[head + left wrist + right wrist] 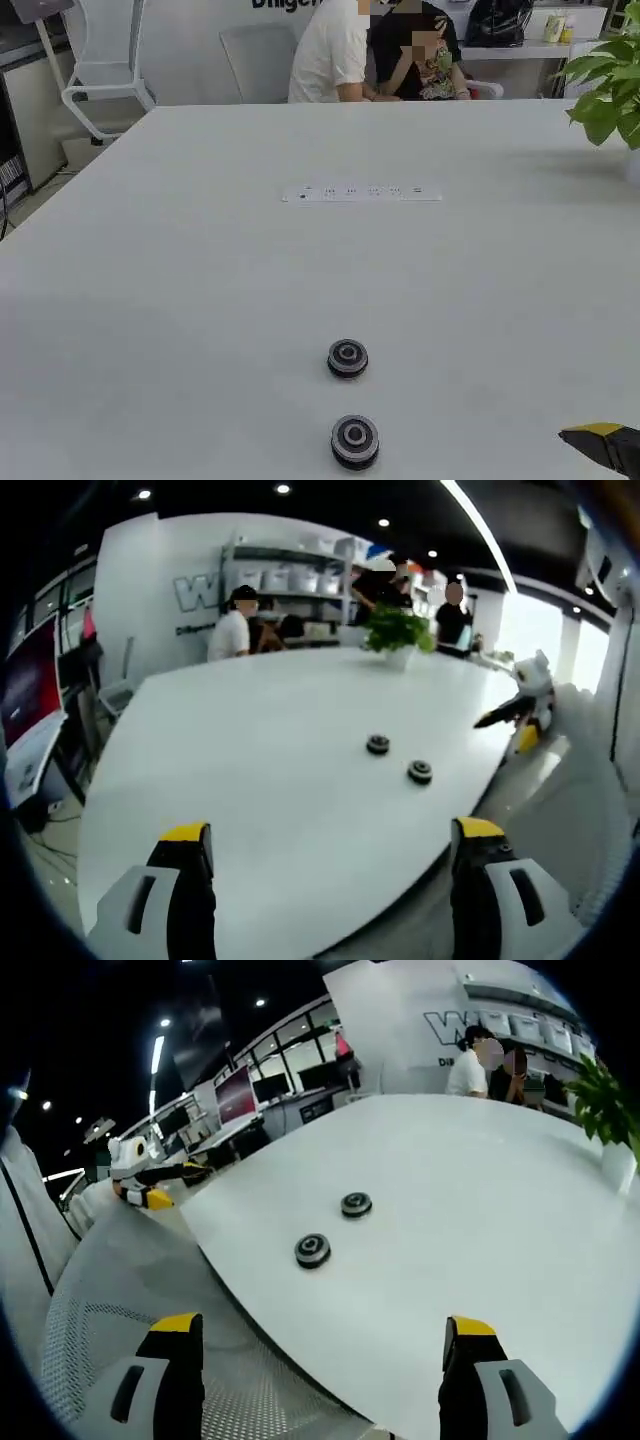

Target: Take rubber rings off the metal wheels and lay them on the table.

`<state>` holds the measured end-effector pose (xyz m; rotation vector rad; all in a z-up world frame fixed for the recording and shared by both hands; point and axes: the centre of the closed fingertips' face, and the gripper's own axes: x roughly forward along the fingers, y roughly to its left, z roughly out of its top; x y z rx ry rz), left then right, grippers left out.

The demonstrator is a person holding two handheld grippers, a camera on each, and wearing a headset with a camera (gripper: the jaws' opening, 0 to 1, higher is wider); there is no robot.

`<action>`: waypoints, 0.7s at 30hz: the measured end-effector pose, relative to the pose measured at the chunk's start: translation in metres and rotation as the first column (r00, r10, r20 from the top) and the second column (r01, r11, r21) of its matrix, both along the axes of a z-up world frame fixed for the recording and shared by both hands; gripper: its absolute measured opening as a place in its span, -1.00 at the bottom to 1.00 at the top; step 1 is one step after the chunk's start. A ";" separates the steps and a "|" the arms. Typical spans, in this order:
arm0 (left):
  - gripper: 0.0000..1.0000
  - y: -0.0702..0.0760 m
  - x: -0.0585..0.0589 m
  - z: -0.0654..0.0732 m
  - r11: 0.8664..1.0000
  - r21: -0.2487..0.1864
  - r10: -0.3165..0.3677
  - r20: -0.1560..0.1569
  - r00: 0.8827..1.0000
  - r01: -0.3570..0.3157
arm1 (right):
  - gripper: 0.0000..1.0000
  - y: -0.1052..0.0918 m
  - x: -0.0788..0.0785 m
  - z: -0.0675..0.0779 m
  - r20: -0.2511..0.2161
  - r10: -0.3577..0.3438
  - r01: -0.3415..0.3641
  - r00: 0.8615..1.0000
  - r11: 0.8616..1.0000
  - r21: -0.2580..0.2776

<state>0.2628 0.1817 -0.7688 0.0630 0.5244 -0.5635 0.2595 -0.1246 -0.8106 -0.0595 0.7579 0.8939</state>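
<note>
Two small metal wheels lie flat on the white table (200,300), each with a black rubber ring around it. The far wheel (347,358) and the near wheel (355,441) sit close to the front edge. My left gripper (330,880) is open and empty, off the table's left side, well short of the wheels (377,744) (420,771). My right gripper (320,1360) is also open and empty, beyond the table's right side, facing the wheels (355,1204) (312,1250). One of its yellow-tipped fingers (600,440) pokes in at the bottom right.
A white power strip (362,193) lies at mid-table. A potted plant (605,90) stands at the far right edge. People (380,55) sit at the far end, beside a white chair (100,60). Mesh seating (150,1330) lies under my right gripper.
</note>
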 end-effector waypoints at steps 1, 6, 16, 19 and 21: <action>1.00 0.001 -0.001 -0.001 1.000 0.002 0.000 -0.007 1.000 0.000 | 0.98 0.000 0.000 0.000 0.001 -0.003 0.003 1.000 1.000 0.002; 1.00 0.003 0.000 0.000 1.000 -0.007 0.016 -0.005 1.000 -0.016 | 0.98 0.000 -0.001 -0.001 -0.004 -0.003 0.003 1.000 1.000 0.000; 1.00 0.004 -0.002 -0.001 1.000 -0.008 0.020 -0.005 1.000 -0.020 | 0.98 -0.001 -0.001 -0.003 -0.008 -0.010 0.010 1.000 1.000 -0.001; 1.00 0.004 -0.003 -0.002 1.000 -0.007 0.019 -0.010 1.000 -0.019 | 0.98 -0.001 0.000 -0.004 0.003 -0.016 0.016 1.000 1.000 0.000; 1.00 0.004 -0.003 -0.002 1.000 -0.008 0.021 -0.015 1.000 -0.021 | 0.98 0.000 0.000 -0.003 0.000 -0.013 0.013 1.000 1.000 0.001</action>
